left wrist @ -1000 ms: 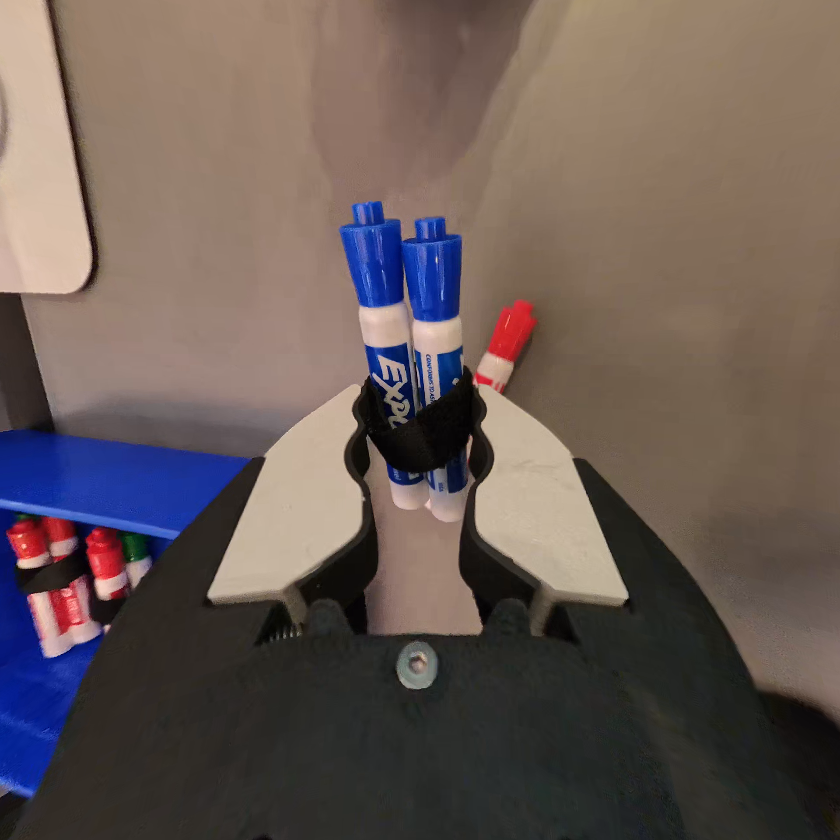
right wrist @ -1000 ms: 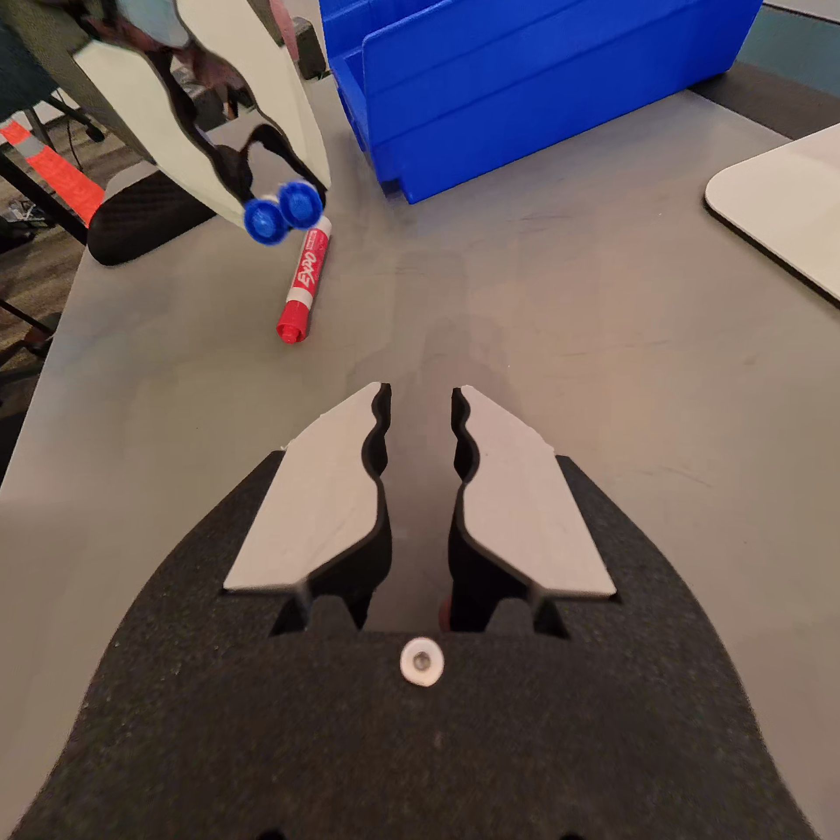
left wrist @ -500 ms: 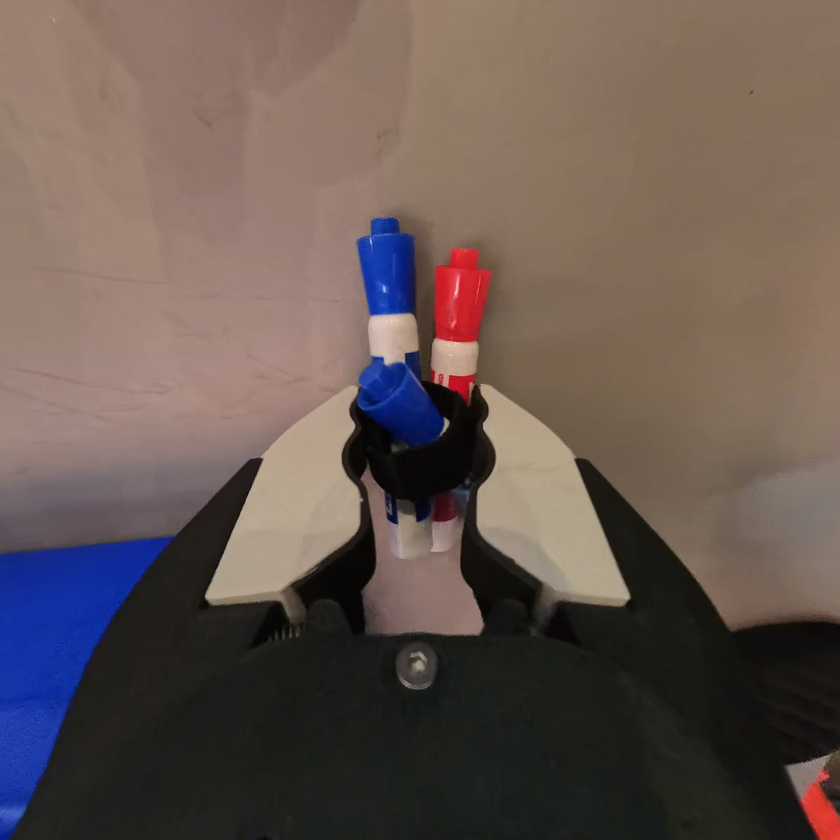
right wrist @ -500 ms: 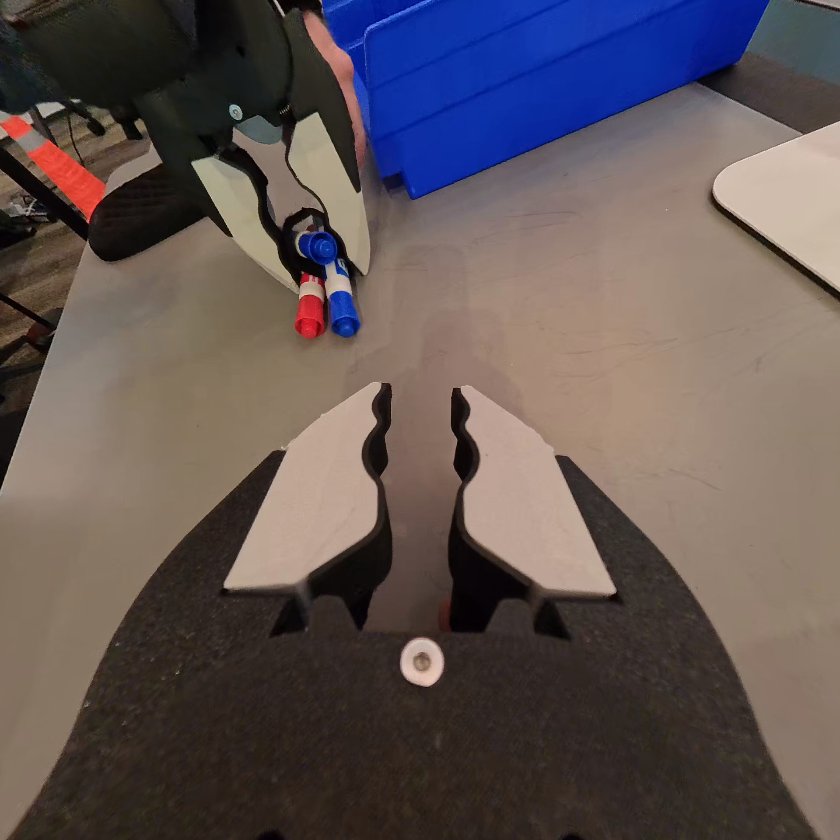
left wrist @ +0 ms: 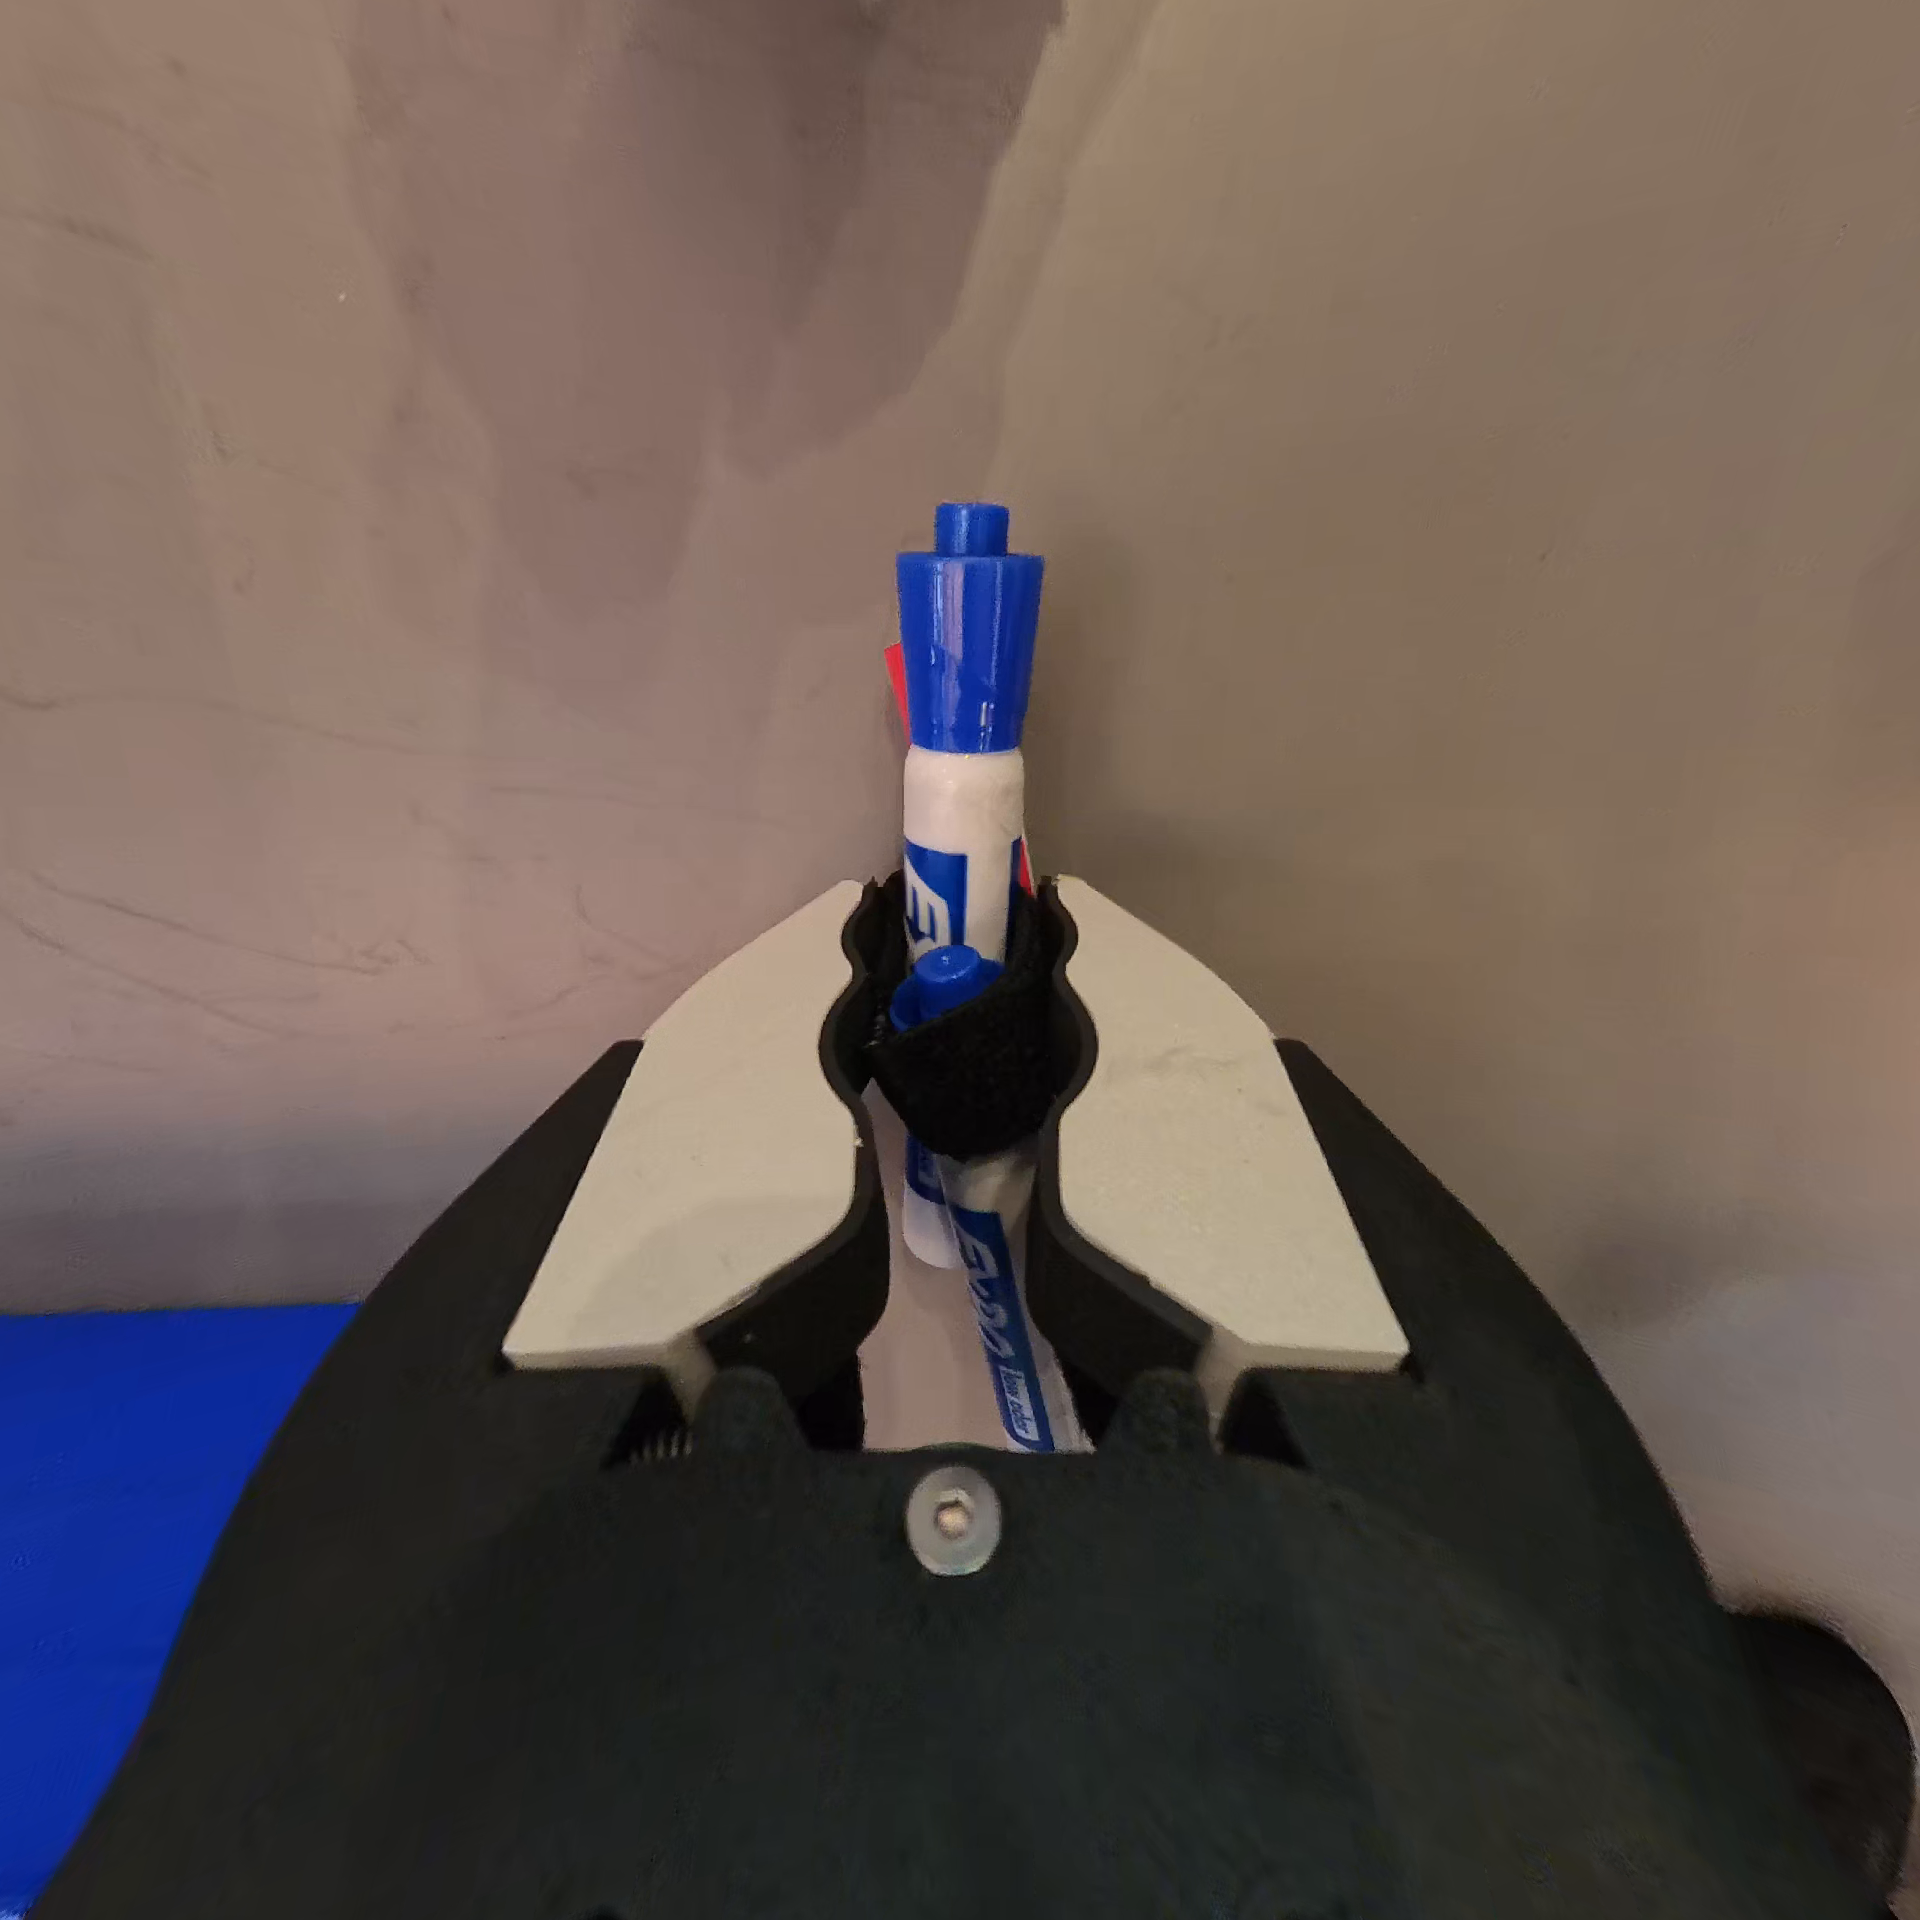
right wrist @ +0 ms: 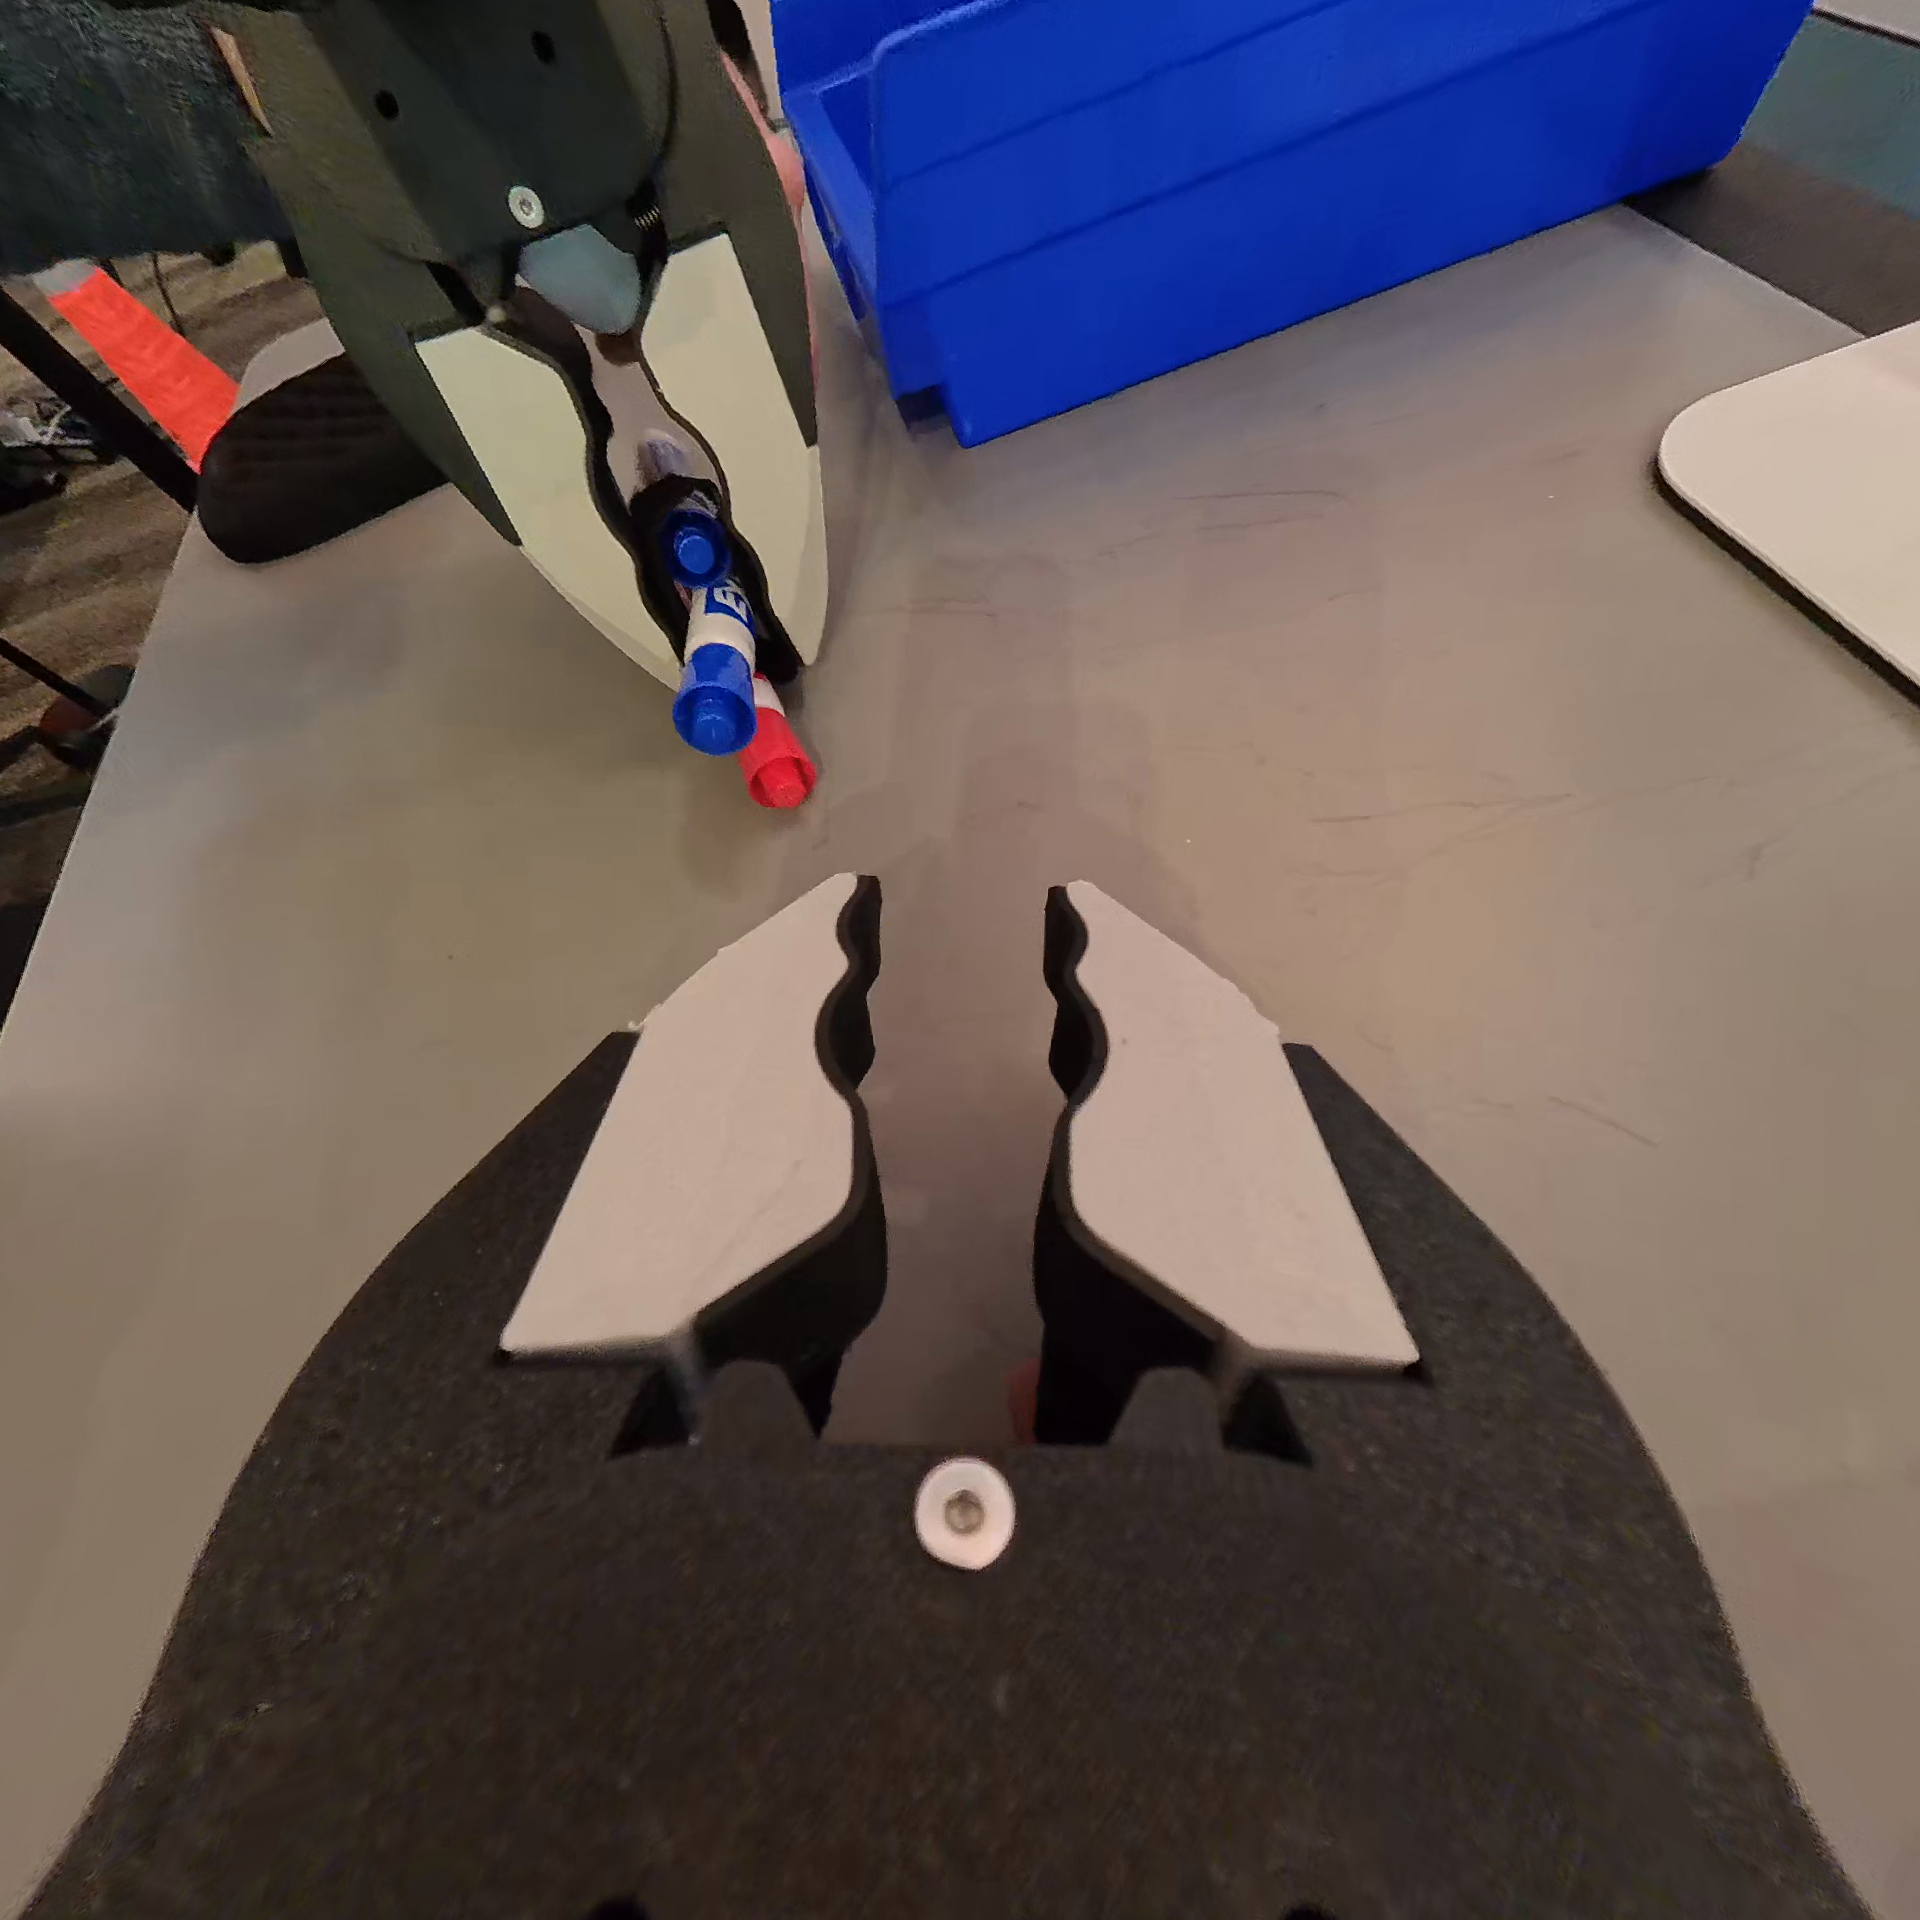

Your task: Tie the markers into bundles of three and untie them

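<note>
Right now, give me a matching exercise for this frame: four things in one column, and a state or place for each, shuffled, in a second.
1. left claw
2. right claw
3. red-capped marker
4. blue plastic bin

A. open, holding nothing
B. at the far side of the grey table
C. cap resting on the table
D. shut on the black-strapped marker bundle

Pairs: 1-D, 2-A, 3-C, 4-B
</note>
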Motion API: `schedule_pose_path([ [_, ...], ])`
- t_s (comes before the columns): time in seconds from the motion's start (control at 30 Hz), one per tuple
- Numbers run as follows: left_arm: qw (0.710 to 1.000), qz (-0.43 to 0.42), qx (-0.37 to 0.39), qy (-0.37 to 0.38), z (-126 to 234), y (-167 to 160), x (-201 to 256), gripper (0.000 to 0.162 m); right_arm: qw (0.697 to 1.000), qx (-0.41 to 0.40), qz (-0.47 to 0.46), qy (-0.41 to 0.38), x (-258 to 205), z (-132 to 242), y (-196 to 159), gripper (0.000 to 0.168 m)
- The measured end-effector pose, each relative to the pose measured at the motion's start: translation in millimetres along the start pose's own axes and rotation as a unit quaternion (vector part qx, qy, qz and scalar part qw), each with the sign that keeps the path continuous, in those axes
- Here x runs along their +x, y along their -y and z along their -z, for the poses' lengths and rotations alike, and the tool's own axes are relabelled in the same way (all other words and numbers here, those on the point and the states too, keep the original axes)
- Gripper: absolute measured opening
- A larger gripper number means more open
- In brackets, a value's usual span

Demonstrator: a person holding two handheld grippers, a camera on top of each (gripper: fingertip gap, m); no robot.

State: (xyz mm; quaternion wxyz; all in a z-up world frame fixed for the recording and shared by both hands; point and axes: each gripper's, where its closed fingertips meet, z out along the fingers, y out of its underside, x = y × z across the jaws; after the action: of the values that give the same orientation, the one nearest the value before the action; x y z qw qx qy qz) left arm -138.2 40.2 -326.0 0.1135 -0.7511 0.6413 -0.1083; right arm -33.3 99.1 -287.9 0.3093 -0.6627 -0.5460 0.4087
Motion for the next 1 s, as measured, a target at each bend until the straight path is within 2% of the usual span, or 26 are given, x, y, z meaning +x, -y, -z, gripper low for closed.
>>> schedule_pose_path([
  [0.03,1.0,0.004,0.009,0.002,-1.0,3.4,-0.7,0.028,1.0,0.001,0.003,0.007,-3.6,-1.5,0.7,0.031],
  [0.27,0.999,0.02,0.044,0.008,-4.3,20.1,-3.9,0.027,0.996,-0.037,0.066,0.049,-34.2,-30.6,1.8,0.061],
  [0.37,0.996,0.036,0.076,0.012,-4.1,30.5,-6.4,0.026,0.996,-0.036,0.066,0.041,-31.2,-31.1,2.5,0.062],
  [0.53,0.986,0.057,0.155,0.026,4.9,52.3,-11.7,0.025,0.999,-0.031,0.013,0.039,-19.6,-20.4,-0.1,0.071],
  [0.6,0.988,0.052,0.14,0.035,-1.1,48.5,-12.6,0.025,0.998,-0.044,0.012,0.038,-16.8,-16.2,-6.4,0.073],
  [0.73,0.99,0.052,0.124,0.038,-12.1,43.4,-11.4,0.026,0.998,-0.025,0.023,0.047,-26.1,-18.4,0.3,0.068],
  [0.8,0.988,0.057,0.14,0.028,-11.7,48.4,-9.9,0.026,0.997,-0.034,0.037,0.051,-33.4,-25.8,0.1,0.064],
  [0.87,0.99,0.048,0.128,0.039,-12.8,46.9,-13.3,0.026,0.997,-0.032,0.059,0.042,-35.1,-32.0,3.3,0.051],
  [1.0,0.988,0.038,0.147,0.012,-13.0,56.3,-7.3,0.026,0.995,-0.052,0.078,0.042,-36.7,-39.3,-0.1,0.035],
])
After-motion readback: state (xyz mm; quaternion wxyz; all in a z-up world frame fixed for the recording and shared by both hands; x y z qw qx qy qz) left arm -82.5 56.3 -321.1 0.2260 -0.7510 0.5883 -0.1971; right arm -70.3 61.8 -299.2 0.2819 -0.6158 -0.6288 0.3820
